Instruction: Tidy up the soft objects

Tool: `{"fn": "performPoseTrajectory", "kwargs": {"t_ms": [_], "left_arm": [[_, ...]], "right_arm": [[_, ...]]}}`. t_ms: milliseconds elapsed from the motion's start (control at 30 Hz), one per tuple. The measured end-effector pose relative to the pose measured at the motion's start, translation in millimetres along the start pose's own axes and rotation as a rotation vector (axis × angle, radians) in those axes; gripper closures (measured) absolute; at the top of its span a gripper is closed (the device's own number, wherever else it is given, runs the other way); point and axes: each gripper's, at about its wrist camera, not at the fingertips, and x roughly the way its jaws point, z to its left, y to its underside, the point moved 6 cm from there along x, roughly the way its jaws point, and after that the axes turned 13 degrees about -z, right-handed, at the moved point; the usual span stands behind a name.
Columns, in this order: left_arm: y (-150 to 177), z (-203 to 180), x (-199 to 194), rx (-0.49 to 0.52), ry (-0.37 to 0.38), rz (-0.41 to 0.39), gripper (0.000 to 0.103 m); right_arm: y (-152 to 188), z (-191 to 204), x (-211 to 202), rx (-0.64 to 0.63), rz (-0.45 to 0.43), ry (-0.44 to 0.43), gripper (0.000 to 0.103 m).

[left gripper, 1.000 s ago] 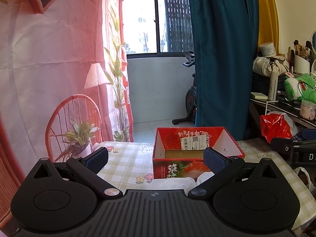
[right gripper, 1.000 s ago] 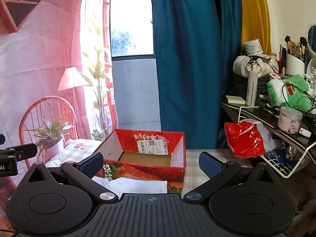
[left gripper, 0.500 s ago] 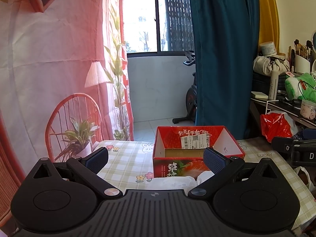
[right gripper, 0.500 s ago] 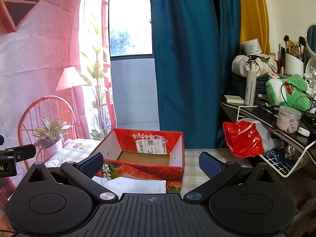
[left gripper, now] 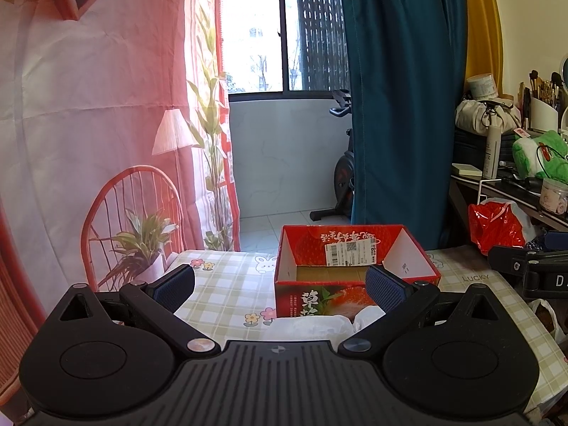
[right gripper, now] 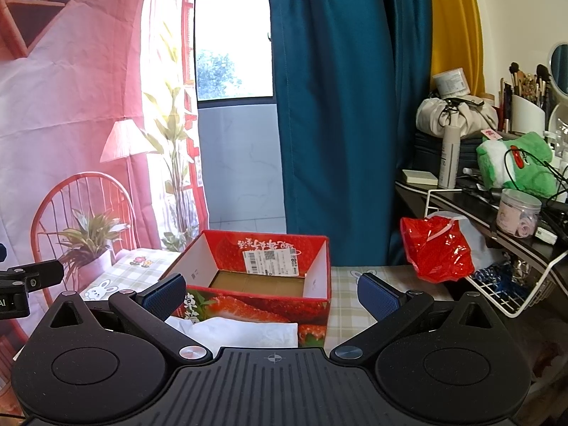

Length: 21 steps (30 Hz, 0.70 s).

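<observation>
An open red strawberry-print cardboard box [left gripper: 355, 266] stands on the checked tablecloth [left gripper: 227, 284]; it also shows in the right wrist view [right gripper: 255, 277], and its inside looks empty. A white soft cloth [left gripper: 312, 325] lies on the table just in front of the box, seen folded in the right wrist view [right gripper: 241, 332]. My left gripper [left gripper: 280, 285] is open and empty, held above the cloth. My right gripper [right gripper: 271, 293] is open and empty, also above the cloth, to the right of the left one.
A red plastic bag [right gripper: 436, 252] hangs by a white wire basket [right gripper: 514, 291] at the right. A cluttered shelf with a green plush toy [right gripper: 514, 163] and jars stands to the right. A teal curtain [right gripper: 337, 106] hangs behind the table.
Both views have shifted very slightly; the grippers stay open and the box and cloth have not moved.
</observation>
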Motion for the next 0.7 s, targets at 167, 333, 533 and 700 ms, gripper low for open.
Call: {"fn": "performPoseTrajectory", "kwargs": {"t_ms": [167,333,533,700], "left_arm": [[3,1,2,0.005,-0.015,0.006,0.000],[6,1,6,0.038,-0.032,-0.004,0.000],[14,13,25,-0.014,-0.045,0.002,0.000],[23,22,52,-0.034,-0.039,0.020,0.001]], "right_arm": [[-1,1,0,0.001,-0.002,-0.001,0.000],[5,-4,3,0.016,-0.003,0.000,0.000],[11,-5,19,0.012,-0.004,-0.020,0.000],[7,-2,51,0.001,-0.022,-0.085,0.000]]}}
